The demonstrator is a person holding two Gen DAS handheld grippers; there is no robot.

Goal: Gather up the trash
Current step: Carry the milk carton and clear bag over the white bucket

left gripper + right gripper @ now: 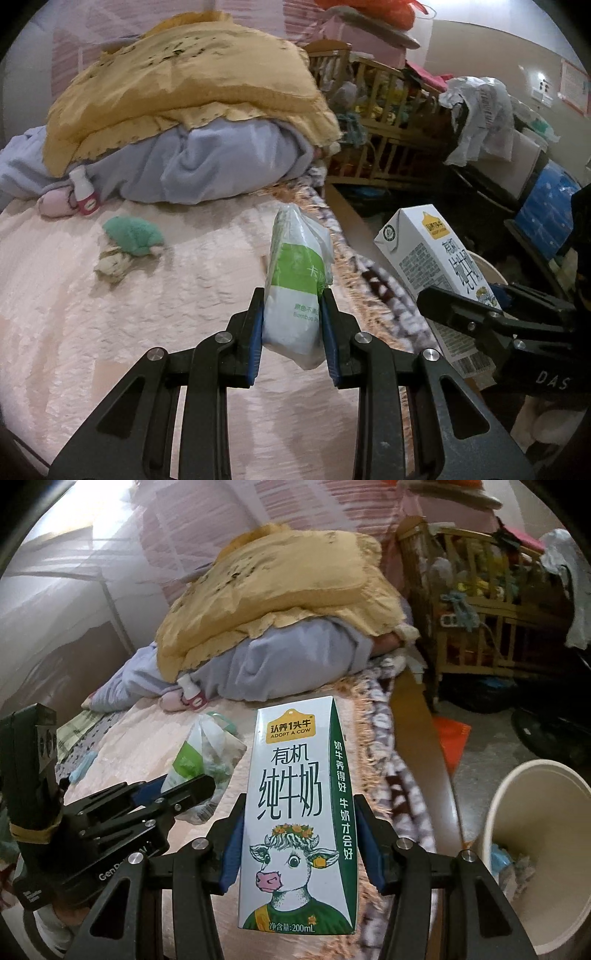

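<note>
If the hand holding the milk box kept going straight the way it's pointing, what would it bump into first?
Probably the bed. The right gripper, shut on the milk carton, points down over the bed's fringed edge toward the purple-and-yellow blanket pile. Depth is hard to judge, so it might reach the pile first.

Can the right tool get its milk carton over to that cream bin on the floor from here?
Probably yes. The right tool is clamped on the milk carton, and the cream bin stands open-topped just beside the bed edge to its right, with nothing visible between them.
</note>
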